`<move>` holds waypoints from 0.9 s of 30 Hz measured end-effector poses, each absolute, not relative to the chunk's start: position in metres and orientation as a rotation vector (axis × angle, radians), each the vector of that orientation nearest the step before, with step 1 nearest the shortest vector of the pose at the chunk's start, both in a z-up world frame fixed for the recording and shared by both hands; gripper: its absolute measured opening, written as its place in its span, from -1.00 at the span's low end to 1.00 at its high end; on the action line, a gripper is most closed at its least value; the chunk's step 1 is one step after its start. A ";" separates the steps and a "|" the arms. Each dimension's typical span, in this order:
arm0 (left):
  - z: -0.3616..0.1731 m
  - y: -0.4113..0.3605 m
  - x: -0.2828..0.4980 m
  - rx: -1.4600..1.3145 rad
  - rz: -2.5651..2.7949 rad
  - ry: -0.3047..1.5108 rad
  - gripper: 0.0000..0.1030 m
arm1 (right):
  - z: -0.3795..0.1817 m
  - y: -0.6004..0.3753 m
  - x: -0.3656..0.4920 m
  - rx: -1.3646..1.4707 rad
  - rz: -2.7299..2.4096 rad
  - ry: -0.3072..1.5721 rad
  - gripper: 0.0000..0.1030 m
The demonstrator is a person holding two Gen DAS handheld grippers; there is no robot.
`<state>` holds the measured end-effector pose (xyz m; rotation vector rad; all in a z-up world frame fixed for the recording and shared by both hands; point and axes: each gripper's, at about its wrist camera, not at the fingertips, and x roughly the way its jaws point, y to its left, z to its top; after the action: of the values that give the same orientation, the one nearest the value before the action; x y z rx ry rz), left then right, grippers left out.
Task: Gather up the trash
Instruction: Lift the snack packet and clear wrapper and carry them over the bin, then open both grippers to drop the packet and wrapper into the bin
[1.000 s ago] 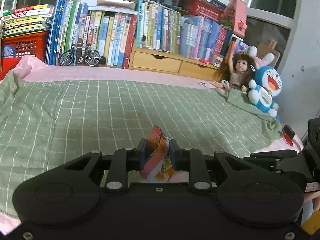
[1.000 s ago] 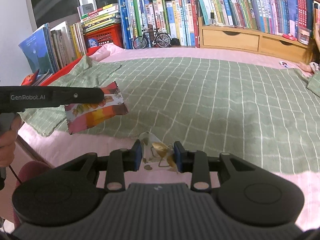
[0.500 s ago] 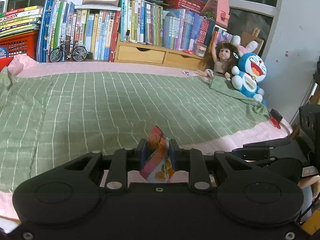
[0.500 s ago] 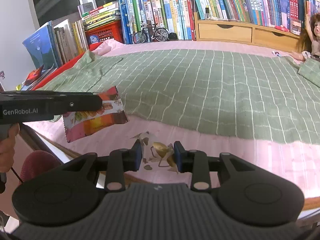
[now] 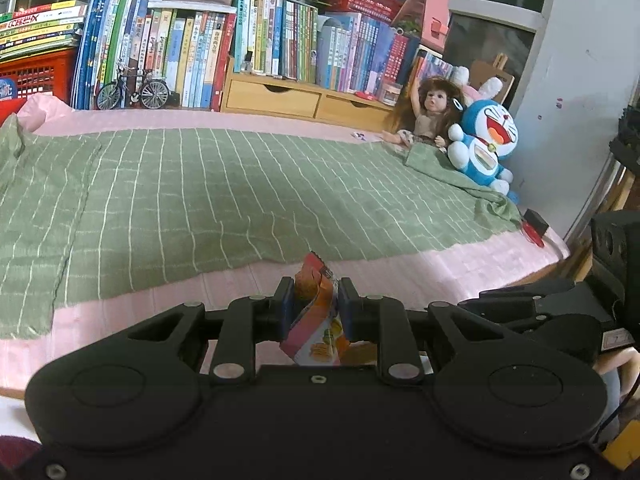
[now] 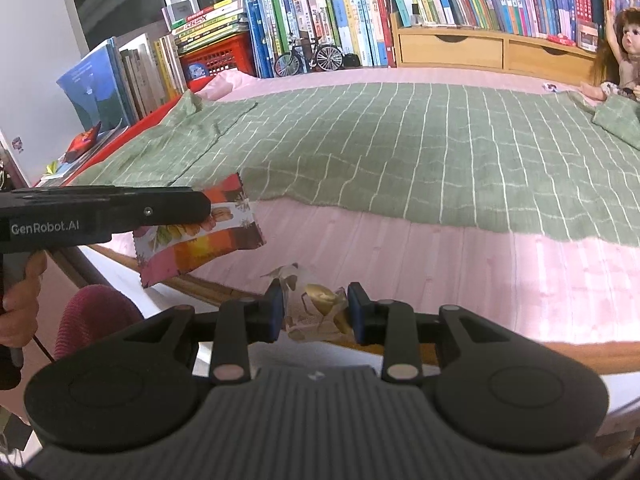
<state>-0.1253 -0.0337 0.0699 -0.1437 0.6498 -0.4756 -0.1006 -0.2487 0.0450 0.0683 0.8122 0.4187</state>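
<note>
both wrappers lifted clear of the bed, no bin in sight

nearest the lens in the left wrist view, the left gripper (image 5: 311, 300) is seen closed on an orange snack wrapper (image 5: 318, 320), its fingers pressed in on the crumpled foil with only the wrapper's thickness between them. in the right wrist view, the right gripper (image 6: 315, 310) is likewise closed on a clear crinkled wrapper (image 6: 316, 308) with gold print, held by its bunched middle. both pieces are held in the air at the near edge of the bed (image 6: 460, 264), above the pink sheet and short of the green checked blanket (image 6: 400, 148).

both wrappers are judged very light, thin and limp, with slick film that could slide out of a loose pinch. a hold across a gathered fold is judged safer than one at a flat corner. the orange wrapper is pinched along one side, so most of it hangs free beyond the fingers. nothing fragile is involved.

beyond the blanket, at the far side of the bed, a doll (image 5: 430, 114) and a blue plush toy (image 5: 486, 146) are propped, with a row of books (image 5: 260, 36) behind. no trash container is shown in either view.
</note>
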 end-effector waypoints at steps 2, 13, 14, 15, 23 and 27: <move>0.067 -0.034 -0.130 -0.141 -0.480 0.657 -0.57 | 0.043 -0.249 -0.104 0.074 0.421 0.824 -0.26; 0.047 -0.042 -0.161 -0.121 -0.487 0.693 -0.57 | 0.027 -0.251 -0.124 0.108 0.408 0.874 -0.26; 0.046 -0.042 -0.163 -0.119 -0.487 0.694 -0.58 | 0.025 -0.252 -0.126 0.113 0.407 0.880 -0.26; 0.044 -0.042 -0.166 -0.116 -0.489 0.697 -0.58 | 0.022 -0.253 -0.128 0.118 0.406 0.888 -0.26; 0.019 -0.045 -0.180 -0.093 -0.493 0.771 -0.58 | -0.003 -0.258 -0.141 0.142 0.372 0.971 -0.26; 0.003 -0.050 -0.182 -0.073 -0.488 0.819 -0.57 | -0.017 -0.257 -0.144 0.145 0.359 1.006 -0.25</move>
<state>-0.1822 -0.0499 0.0030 -0.0729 0.8195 -0.4880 -0.1439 -0.2574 -0.0168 0.1449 1.0061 0.3592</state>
